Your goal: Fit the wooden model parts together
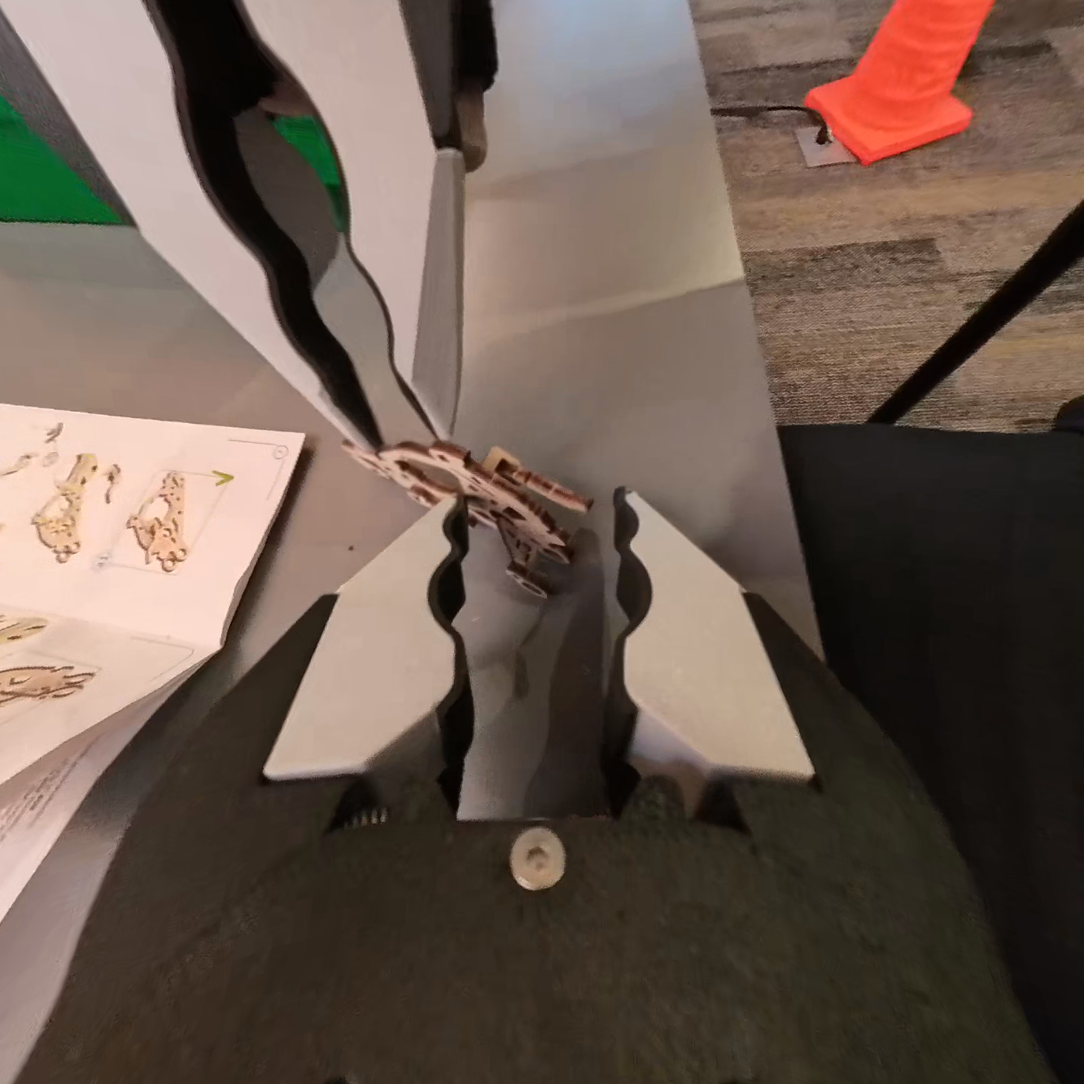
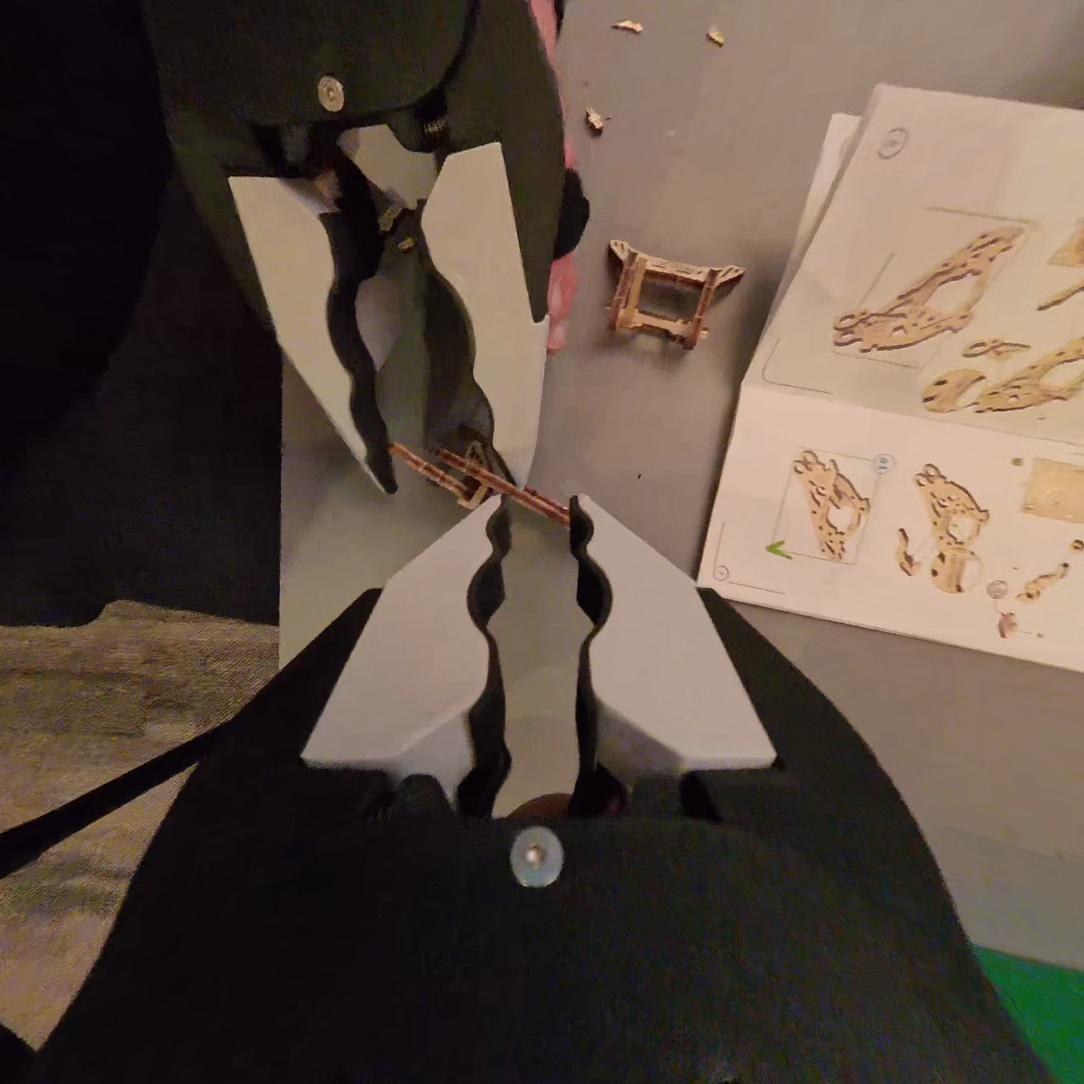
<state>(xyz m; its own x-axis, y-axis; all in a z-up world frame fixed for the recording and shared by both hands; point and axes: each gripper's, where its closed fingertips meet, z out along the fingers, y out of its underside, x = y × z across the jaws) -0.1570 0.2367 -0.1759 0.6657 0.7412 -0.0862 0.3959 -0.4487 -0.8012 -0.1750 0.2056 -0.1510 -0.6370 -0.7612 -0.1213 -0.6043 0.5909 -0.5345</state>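
Observation:
A small wooden assembly of laser-cut plates hangs just above the grey table. My right gripper is shut on one end of it. A plate spans the space between the pads, and in the left wrist view the right gripper comes down from above onto the plate with the round hole. My left gripper is open around the other end. The wood touches its left fingertip, and a slit shows before its right fingertip. In the right wrist view the assembly lies edge-on between the left gripper's fingers.
An open instruction booklet lies on the table beside the grippers. A small wooden frame and wood scraps lie farther back. A person's hand shows behind the left gripper. An orange cone stands on the carpet. A black surface borders the table.

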